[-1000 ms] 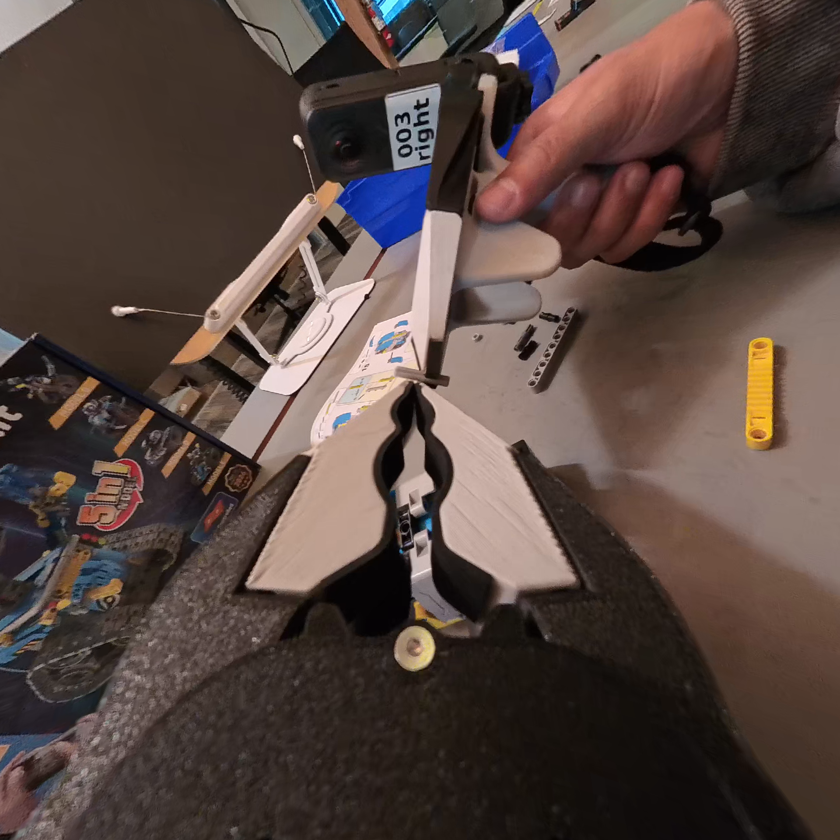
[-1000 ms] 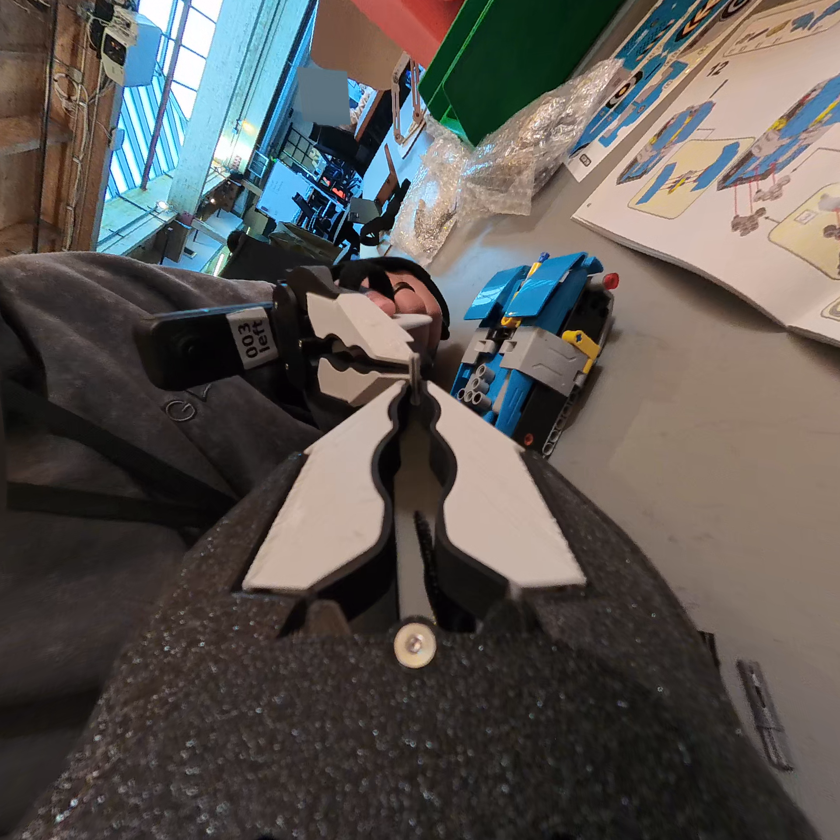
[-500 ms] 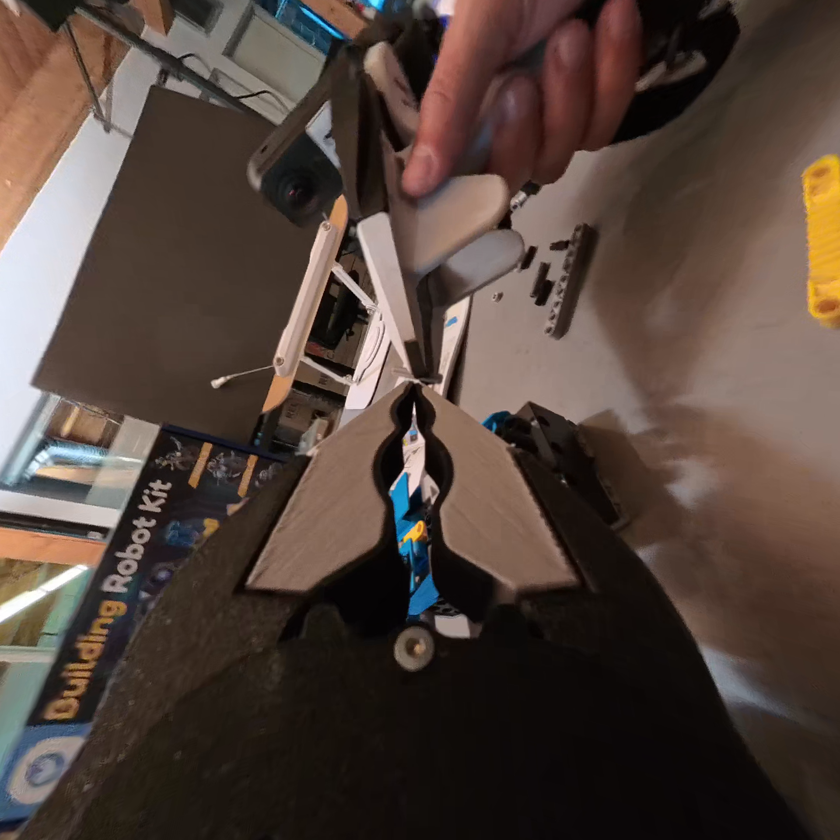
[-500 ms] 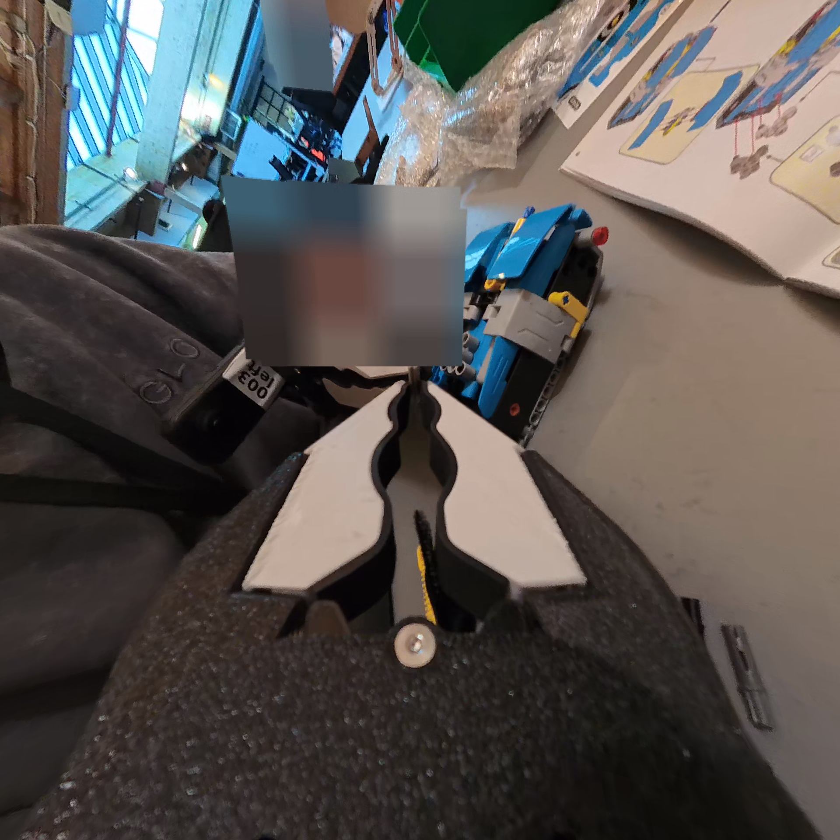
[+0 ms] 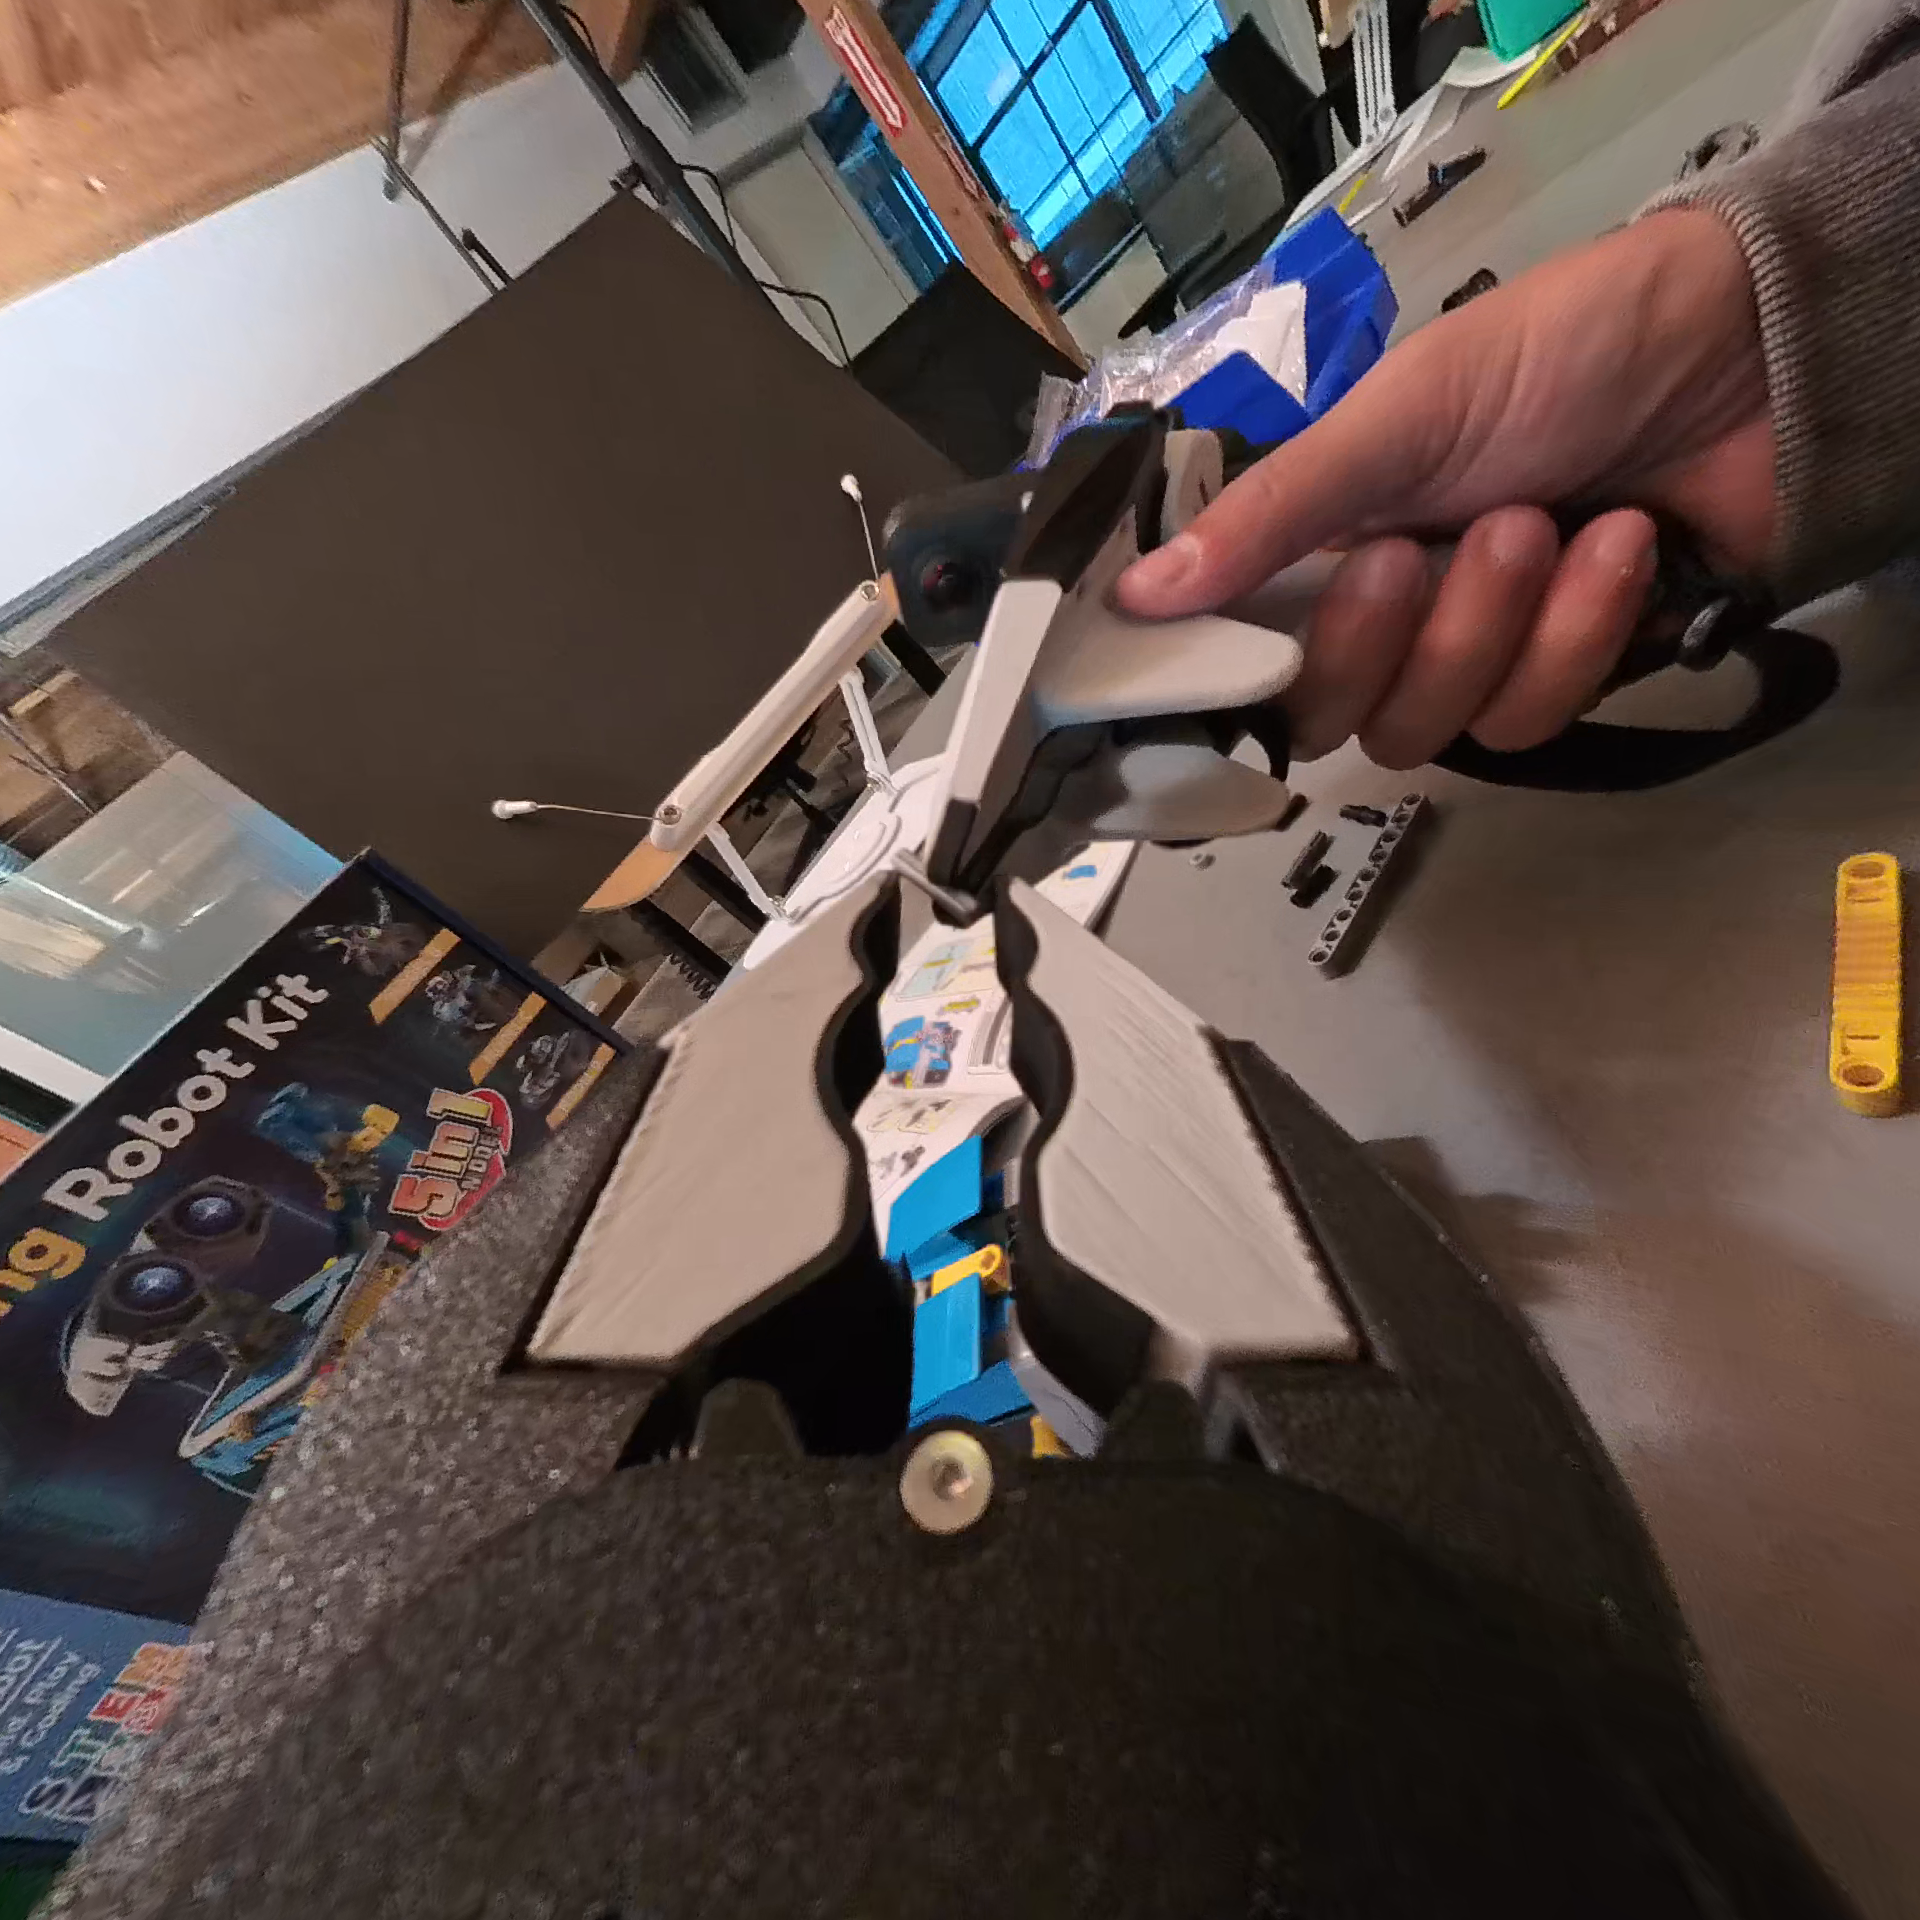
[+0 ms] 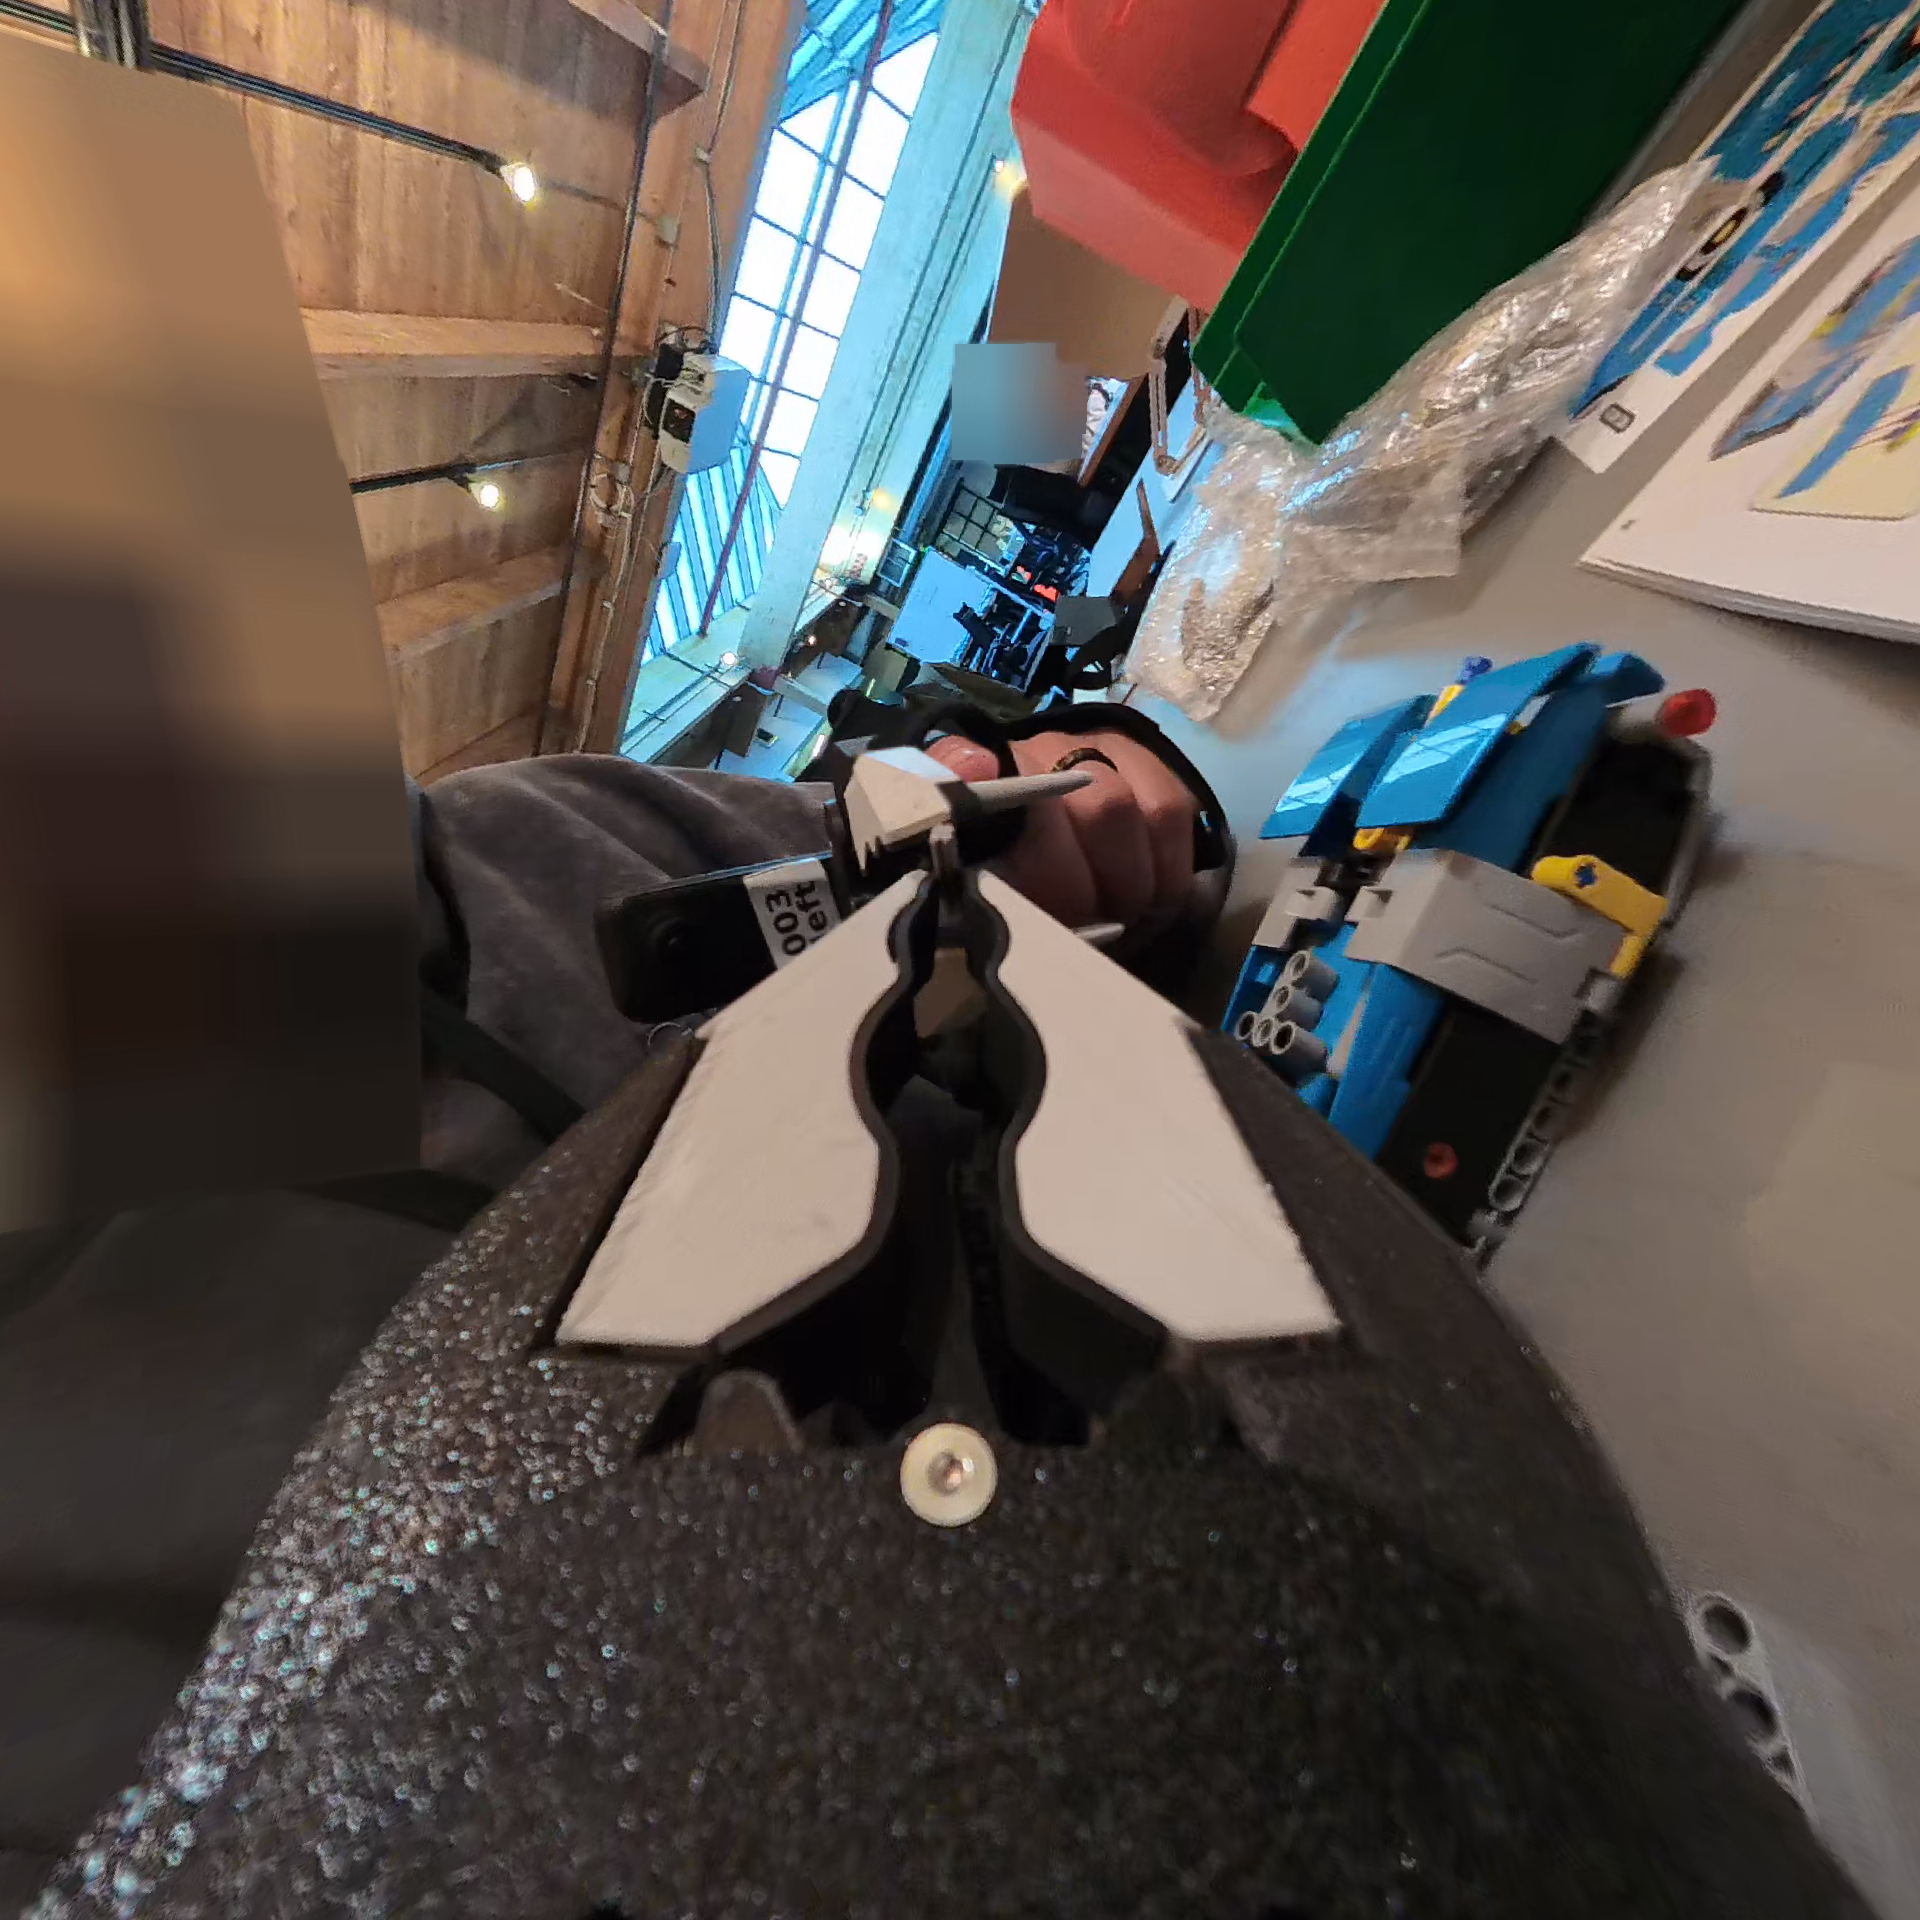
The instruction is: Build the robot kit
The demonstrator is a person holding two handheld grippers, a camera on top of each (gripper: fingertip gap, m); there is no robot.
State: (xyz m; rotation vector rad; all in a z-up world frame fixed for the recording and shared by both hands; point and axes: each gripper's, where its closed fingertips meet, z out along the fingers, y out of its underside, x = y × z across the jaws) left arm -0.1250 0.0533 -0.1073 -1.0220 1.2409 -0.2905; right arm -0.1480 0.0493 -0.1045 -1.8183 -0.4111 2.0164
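- Your right gripper [image 6: 940,899] is pinched nearly closed on a small grey pin [image 5: 940,891]. The pin sticks out at the fingertips, crosswise to them.
- Your left gripper [image 5: 948,914] has its jaws a narrow gap apart. Its tips sit on either side of that pin, and I cannot tell whether either tip touches it. It holds nothing else.
- The two grippers meet tip to tip in the air, just beside and above the blue model [image 6: 1455,935]. The pin is not on the model.
- The blue model rests on the tabletop [image 5: 1558,1143], with blue panels, a grey cover and yellow pieces already joined to it. In the left wrist view it shows through the gap between your left gripper's fingers.
- The instruction booklet [image 6: 1766,499] lies open just past the blue model.
- A yellow beam [image 5: 1870,982] and a grey beam [image 5: 1371,894] lie loose on the tabletop, well apart from the blue model, with a few small black bits near the grey one. Nothing touches them.
- The kit box [image 5: 260,1195] stands off to one side of the blue model. Clear plastic bags [image 6: 1351,499] and a green bin [image 6: 1455,208] sit beyond it.
- A hand [image 5: 1507,499] grips the right gripper's handle.
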